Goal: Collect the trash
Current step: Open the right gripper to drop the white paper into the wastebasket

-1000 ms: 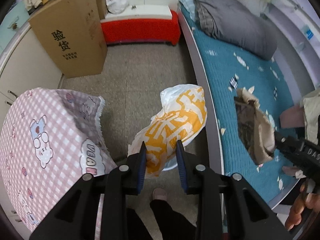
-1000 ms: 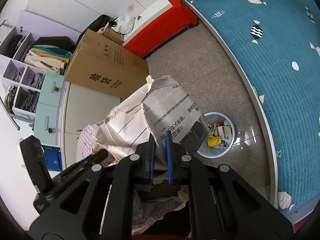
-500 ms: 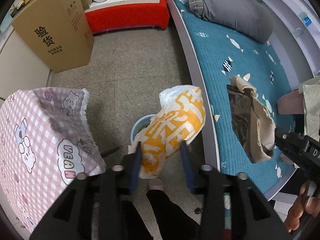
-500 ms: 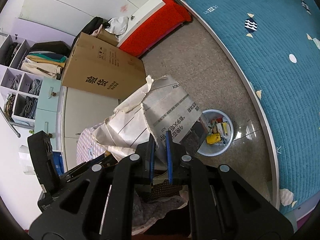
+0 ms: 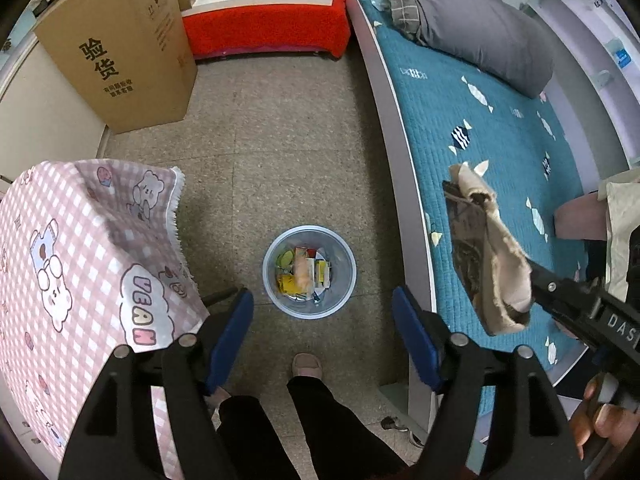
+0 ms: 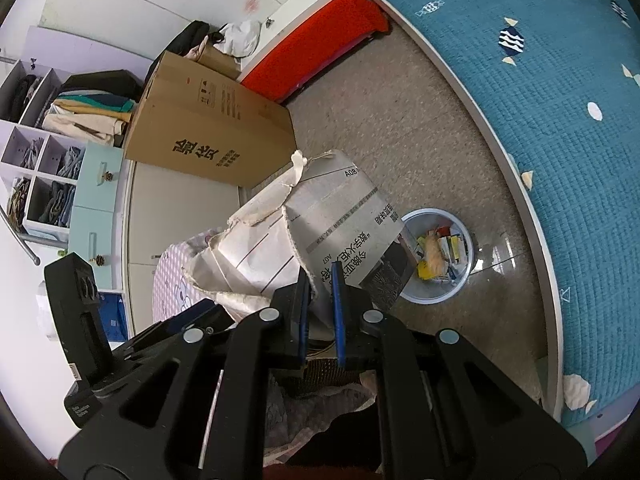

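Two grippers in play, one per hand. Left gripper pointing steeply down over the floor, blue pads spread wide, jaws just been opening, nothing between them. Straight below, seen through the gap: round pale-blue bin on the speckled floor, between the checked pink cloth and the bed. Inside the bin, a heap of small wrappers, an orange-and-white bag lying on top among yellow packets. Toe of a slipper just short of the bin, dark trouser legs beneath.

Right gripper clamped narrow on a torn newspaper, pads pressing the lower edge of the sheets, paper fanning up and away from the fingers with ragged edges at the top. From the left wrist view, same gripper reaching in from the right, paper hanging over the edge of the teal bed, off to the side of the bin and not above it. Bin visible past the paper's right corner in the right wrist view. Fingers of a hand wrapped round the right gripper's handle. Large cardboard box standing well apart, by the red bench.
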The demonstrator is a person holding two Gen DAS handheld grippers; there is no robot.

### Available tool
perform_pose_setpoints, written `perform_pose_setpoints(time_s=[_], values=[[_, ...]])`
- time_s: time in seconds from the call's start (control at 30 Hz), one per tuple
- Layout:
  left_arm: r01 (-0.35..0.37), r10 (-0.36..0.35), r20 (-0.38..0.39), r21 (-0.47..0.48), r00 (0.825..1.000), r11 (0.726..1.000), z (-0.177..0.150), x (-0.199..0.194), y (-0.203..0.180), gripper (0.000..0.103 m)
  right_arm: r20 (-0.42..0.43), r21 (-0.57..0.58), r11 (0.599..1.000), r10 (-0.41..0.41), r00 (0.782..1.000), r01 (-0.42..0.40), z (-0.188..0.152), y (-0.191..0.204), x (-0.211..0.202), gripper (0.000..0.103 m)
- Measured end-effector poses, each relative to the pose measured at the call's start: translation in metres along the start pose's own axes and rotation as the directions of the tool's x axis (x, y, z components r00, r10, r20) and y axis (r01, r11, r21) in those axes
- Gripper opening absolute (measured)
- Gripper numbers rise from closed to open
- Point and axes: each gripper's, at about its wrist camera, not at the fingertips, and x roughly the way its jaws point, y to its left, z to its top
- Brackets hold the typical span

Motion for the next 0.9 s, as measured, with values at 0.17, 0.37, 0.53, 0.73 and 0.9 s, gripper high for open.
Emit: perform_pose_setpoints(time_s=[0.17,0.37,0.53,0.73,0.9], values=[[-0.01,0.011,0.021,-0.025,1.0,1.0,-0.004,-0.008,0.007,0.075,-0.016,-0.014,1.0,0.001,1.0,-0.001,-0.003,0.004,0.006,0.01],[-0.015,0.017,0.036,-0.058,0.999,0.998,-0.008,-0.017,0.017,0.077,-0.04,-0.032,0.999,0.002,0.999,-0.003,-0.007,0.009,0.015,0.01],[-0.024,0.028,0.041,-0.083,0.999,0.996,-0.013,-0.02,0.025,0.077,-0.058,-0.049,0.999,-0.003,0.998,0.0,-0.009,0.013,0.023,0.01],[-0.034,0.039,0.043,-0.122,0.998,0.992,-0.017,-0.025,0.039,0.078,-0.08,-0.072,0.997,-0.017,0.997,0.011,-0.01,0.016,0.034,0.01],[-0.057,0.064,0.051,-0.144,0.997,0.988,-0.021,-0.031,0.053,0.078,-0.096,-0.081,0.997,-0.025,0.995,0.018,-0.01,0.018,0.047,0.01]])
